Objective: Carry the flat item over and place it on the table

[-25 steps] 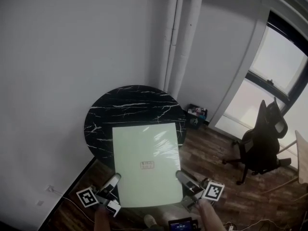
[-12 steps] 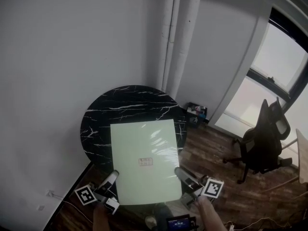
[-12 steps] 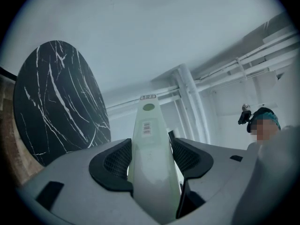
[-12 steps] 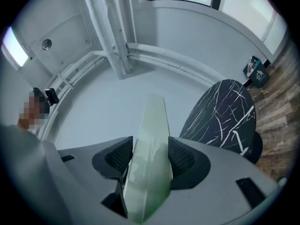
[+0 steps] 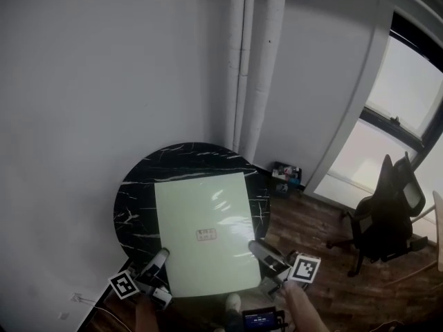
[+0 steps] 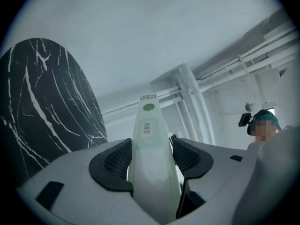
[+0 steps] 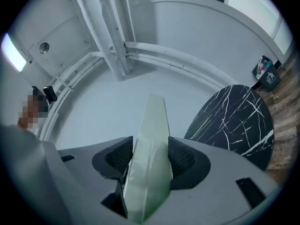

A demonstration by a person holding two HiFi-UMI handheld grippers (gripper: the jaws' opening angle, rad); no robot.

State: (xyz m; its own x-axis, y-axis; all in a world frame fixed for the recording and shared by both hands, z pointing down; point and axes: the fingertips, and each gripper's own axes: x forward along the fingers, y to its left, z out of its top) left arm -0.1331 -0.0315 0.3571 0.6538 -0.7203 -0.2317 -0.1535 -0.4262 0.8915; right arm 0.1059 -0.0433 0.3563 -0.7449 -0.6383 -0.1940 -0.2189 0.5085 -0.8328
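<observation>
Evidently near the finish, the pale green board hangs over the round black marble table, its near edge clamped by the left gripper and the right gripper, with lowering and release left to do.

Sheet over table; left tongs, right tongs at near corners; chair right.

Black office chair, white pipes
</observation>
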